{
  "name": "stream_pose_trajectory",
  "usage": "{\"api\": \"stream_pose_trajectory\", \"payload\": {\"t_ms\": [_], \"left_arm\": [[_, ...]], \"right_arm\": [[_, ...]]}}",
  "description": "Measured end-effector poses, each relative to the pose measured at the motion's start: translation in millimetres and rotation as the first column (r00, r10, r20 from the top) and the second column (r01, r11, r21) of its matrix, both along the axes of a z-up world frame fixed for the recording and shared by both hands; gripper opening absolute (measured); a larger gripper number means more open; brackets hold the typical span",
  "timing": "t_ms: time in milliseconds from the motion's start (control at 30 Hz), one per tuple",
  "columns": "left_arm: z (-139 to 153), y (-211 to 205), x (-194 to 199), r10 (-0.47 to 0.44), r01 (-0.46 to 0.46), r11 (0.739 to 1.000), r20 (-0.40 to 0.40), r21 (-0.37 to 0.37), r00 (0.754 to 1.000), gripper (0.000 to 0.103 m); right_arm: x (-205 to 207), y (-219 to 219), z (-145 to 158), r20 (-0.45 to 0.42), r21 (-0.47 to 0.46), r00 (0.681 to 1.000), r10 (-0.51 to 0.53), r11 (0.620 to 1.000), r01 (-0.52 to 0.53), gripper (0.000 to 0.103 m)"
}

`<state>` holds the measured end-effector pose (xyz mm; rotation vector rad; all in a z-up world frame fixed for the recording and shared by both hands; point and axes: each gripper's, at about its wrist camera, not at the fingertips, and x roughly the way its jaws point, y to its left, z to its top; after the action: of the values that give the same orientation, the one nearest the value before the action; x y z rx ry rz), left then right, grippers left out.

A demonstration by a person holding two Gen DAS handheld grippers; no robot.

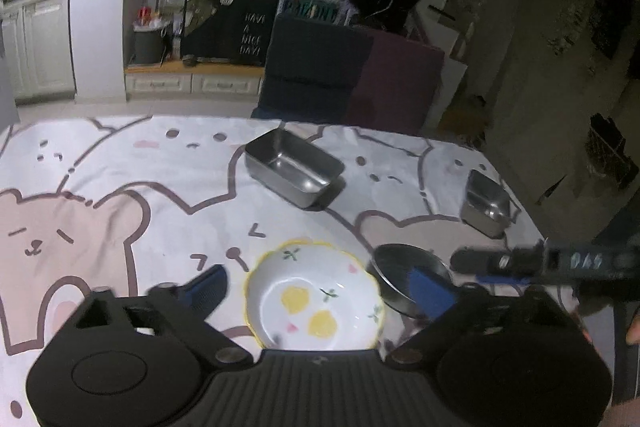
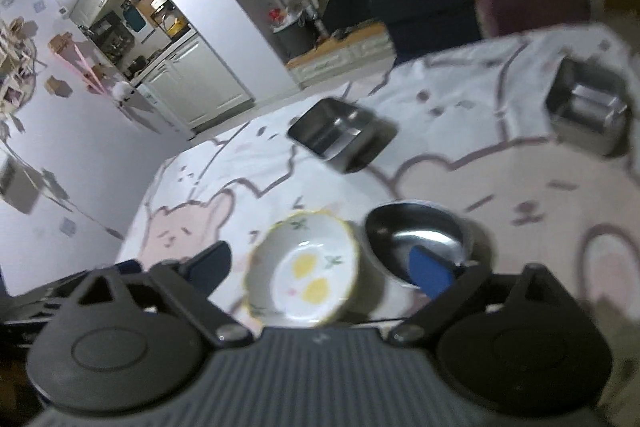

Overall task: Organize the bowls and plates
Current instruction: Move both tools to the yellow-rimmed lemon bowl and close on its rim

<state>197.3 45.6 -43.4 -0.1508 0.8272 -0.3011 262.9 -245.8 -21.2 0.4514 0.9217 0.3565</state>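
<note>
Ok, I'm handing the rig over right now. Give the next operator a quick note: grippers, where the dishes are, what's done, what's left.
Left gripper: open, holding nothing, above the floral bowl.
Right gripper: open, holding nothing, above the same bowl.
On the bear tablecloth: floral bowl beside the round steel bowl; long steel tray farther back; small steel tray far right.
Done: nothing stacked yet; all four sit apart.
Left: group or stack the dishes.
</note>
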Motion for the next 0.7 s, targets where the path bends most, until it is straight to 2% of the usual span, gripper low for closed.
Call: {"api": "stream_pose_trajectory", "payload": {"t_ms": [33,100,133,200,300,500,600,667,700], "left_arm": [[-5.7,3.2,7.4,0.007,-0.008,1.000,-0.019,-0.005,1.000,0.081],[-19.2,9.3,23.6,0.024,-0.024,1.000,-0.064,-0.006,0.998,0.069],[-27.2,12.3,32.3,0.034,-0.034,0.999,-0.092,-0.003,0.995,0.060],[-43.7,15.9,46.4,0.049,-0.048,0.999,-0.137,0.013,0.989,0.055],[-66.2,16.6,61.4,0.058,-0.051,0.998,-0.191,0.043,0.980,0.050],[-97.4,12.5,77.8,0.054,-0.034,0.996,-0.272,0.078,0.961,0.029],[-103.9,8.8,82.5,0.053,-0.024,0.995,-0.290,0.102,0.956,0.023],[-106.8,8.1,84.1,0.055,-0.023,0.994,-0.298,0.109,0.953,0.013],[-107.9,8.2,84.8,0.057,-0.024,0.993,-0.300,0.114,0.952,0.011]], "right_arm": [[6.3,3.8,-4.8,-0.026,0.016,1.000,0.002,1.000,-0.002,0.084],[17.2,10.6,-17.0,-0.093,0.028,0.996,0.003,1.000,-0.001,0.066],[23.6,13.0,-24.6,-0.131,0.034,0.991,0.003,0.999,0.002,0.063],[35.6,18.1,-38.6,-0.188,0.031,0.982,0.000,1.000,0.006,0.048],[46.1,26.0,-58.4,-0.252,0.004,0.968,-0.008,1.000,0.010,0.036],[55.4,43.9,-80.5,-0.312,-0.083,0.950,-0.016,0.997,-0.010,0.028],[61.7,47.9,-92.1,-0.329,-0.108,0.944,-0.024,0.994,-0.013,0.024],[65.9,49.2,-97.4,-0.334,-0.131,0.942,-0.027,0.991,-0.018,0.022],[67.4,50.3,-99.6,-0.334,-0.139,0.942,-0.026,0.990,-0.022,0.021]]}}
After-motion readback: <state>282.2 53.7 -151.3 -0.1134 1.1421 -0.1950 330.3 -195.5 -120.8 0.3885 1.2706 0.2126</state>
